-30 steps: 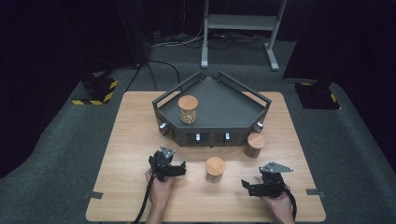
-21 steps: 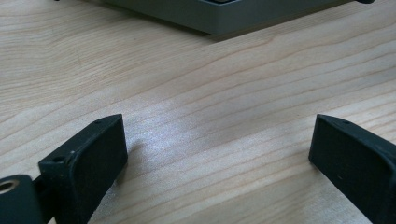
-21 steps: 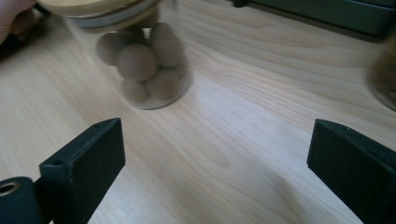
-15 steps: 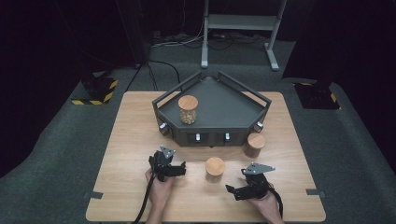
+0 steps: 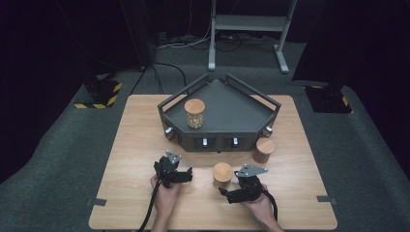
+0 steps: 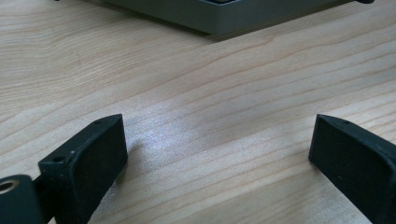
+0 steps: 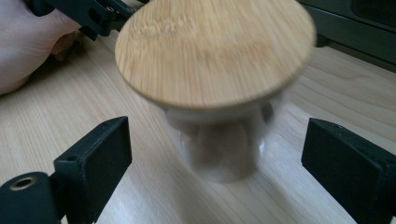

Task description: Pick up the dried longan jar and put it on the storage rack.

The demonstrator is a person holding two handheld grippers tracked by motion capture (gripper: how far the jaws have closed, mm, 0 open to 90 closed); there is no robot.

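We are bringing the right tongs (image 5: 223, 191) up to the small jar (image 5: 222, 174) with the bamboo lid (image 7: 212, 49), which is standing upright on the desk (image 5: 135, 145) toward its near edge, roughly midway along it and just in front of the dark tray (image 5: 227, 113). In the right gripper view the jaws are standing spread wide, one on each side of the jar's clear body, neither one touching the glass. To do this grasp well, we judge that we should be pushing in a little further, so that the pads land on the glass below the overhanging lid (the lid is wider than the body, and pinching it alone could lift it off), then closing squarely and evenly so the jar is not tipping. The left tongs (image 5: 185, 176) are resting low over bare desk nearer the left edge, jaws also spread and holding nothing.
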